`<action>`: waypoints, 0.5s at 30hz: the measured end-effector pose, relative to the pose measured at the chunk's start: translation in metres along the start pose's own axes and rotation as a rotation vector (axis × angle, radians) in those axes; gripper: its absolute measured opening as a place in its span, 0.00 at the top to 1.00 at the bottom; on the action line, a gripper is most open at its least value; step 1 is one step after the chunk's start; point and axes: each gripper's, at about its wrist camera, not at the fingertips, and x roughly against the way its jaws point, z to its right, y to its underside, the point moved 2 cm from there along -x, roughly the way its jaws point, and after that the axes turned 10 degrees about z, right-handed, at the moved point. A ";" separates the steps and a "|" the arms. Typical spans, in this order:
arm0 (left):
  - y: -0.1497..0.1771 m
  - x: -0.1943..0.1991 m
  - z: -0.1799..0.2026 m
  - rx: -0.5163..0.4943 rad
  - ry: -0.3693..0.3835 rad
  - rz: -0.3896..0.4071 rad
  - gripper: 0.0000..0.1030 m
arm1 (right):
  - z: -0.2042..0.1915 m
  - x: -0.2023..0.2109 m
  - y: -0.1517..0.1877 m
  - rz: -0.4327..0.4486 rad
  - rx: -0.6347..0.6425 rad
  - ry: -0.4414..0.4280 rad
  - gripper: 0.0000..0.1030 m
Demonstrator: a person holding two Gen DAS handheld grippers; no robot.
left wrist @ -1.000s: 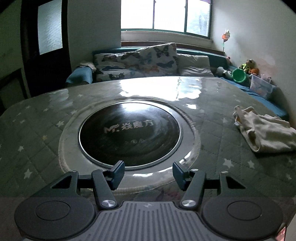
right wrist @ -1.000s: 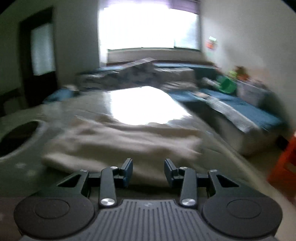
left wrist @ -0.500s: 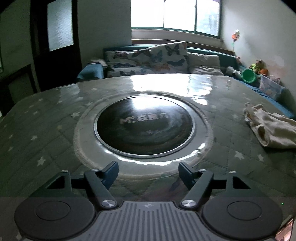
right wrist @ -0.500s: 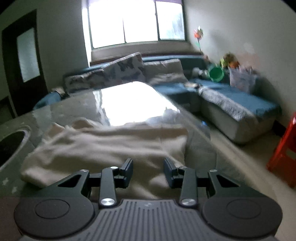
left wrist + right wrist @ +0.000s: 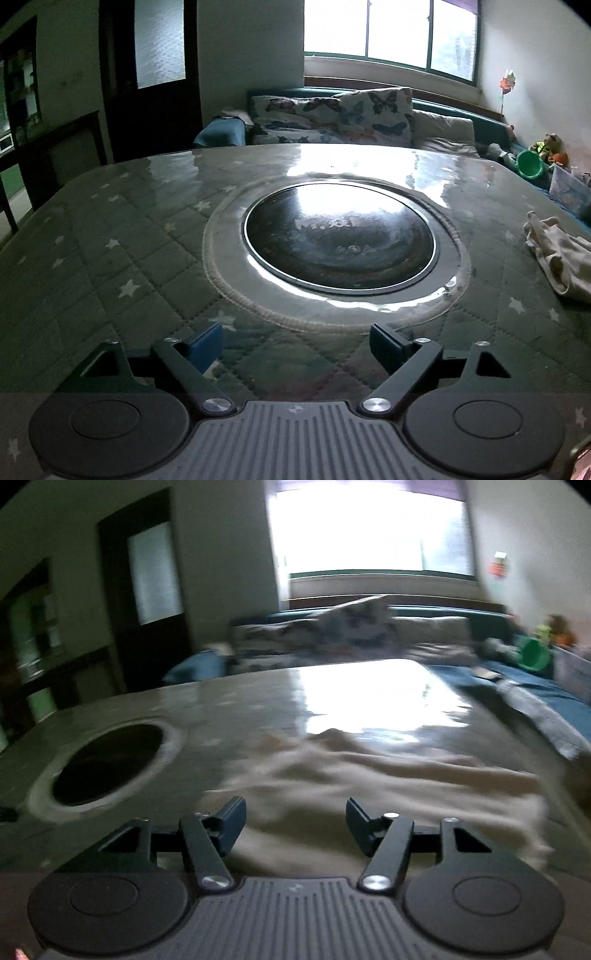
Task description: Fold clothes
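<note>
1. Left wrist view: left hand-held gripper has its fingers spread wide with nothing between them. It hovers over the quilted table, aimed at the round dark inset in the table's middle. The cream garment sits well off to its right, near the table's right edge and only partly in frame. From here it reads as a rumpled or loosely folded heap, not a flat sheet. Its far corner is bunched up.

2. Right wrist view (motion-blurred): right hand-held gripper also has its fingers apart and empty. The garment lies directly ahead and just under the fingertips, and its near edge runs close below them. Its long axis runs roughly left-right across the view. The inset is off to the left.

3. Judgement: the right hand is clearly the nearer one, already over the cloth. The left would need a long sideways move to the right to reach the cloth's near-left edge. Blur hides edges, layers and seams, so I can't tell how far along the fold is.
</note>
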 end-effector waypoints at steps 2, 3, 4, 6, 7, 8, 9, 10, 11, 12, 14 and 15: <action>0.000 0.000 -0.003 0.004 -0.010 0.003 0.11 | -0.020 -0.009 -0.001 -0.009 0.023 -0.065 0.34; 0.000 0.000 -0.004 0.006 -0.017 0.004 0.10 | -0.030 -0.013 -0.002 -0.013 0.035 -0.098 0.33; 0.001 0.000 -0.006 0.009 -0.025 0.004 0.08 | -0.040 -0.017 -0.003 -0.017 0.046 -0.130 0.33; 0.002 -0.002 -0.010 0.013 -0.039 0.002 0.07 | -0.055 -0.025 -0.001 -0.025 0.070 -0.170 0.30; 0.002 -0.003 -0.011 0.016 -0.046 -0.001 0.06 | -0.061 -0.029 0.000 -0.030 0.081 -0.186 0.26; 0.002 -0.004 -0.013 0.019 -0.054 -0.004 0.05 | -0.068 -0.033 0.001 -0.034 0.093 -0.202 0.24; 0.003 -0.006 -0.015 0.022 -0.061 -0.007 0.04 | -0.075 -0.037 0.002 -0.038 0.105 -0.218 0.24; 0.003 -0.008 -0.016 0.025 -0.067 -0.010 0.04 | -0.081 -0.041 0.003 -0.042 0.116 -0.234 0.23; 0.003 -0.010 -0.018 0.028 -0.072 -0.012 0.03 | -0.087 -0.045 0.004 -0.048 0.126 -0.244 0.22; 0.003 -0.011 -0.020 0.030 -0.078 -0.014 0.03 | -0.091 -0.050 0.005 -0.055 0.130 -0.248 0.21; 0.003 -0.014 -0.024 0.029 -0.092 -0.015 0.01 | -0.098 -0.057 0.007 -0.066 0.134 -0.255 0.20; 0.003 -0.016 -0.025 0.028 -0.100 -0.015 0.00 | -0.102 -0.061 0.008 -0.071 0.138 -0.259 0.19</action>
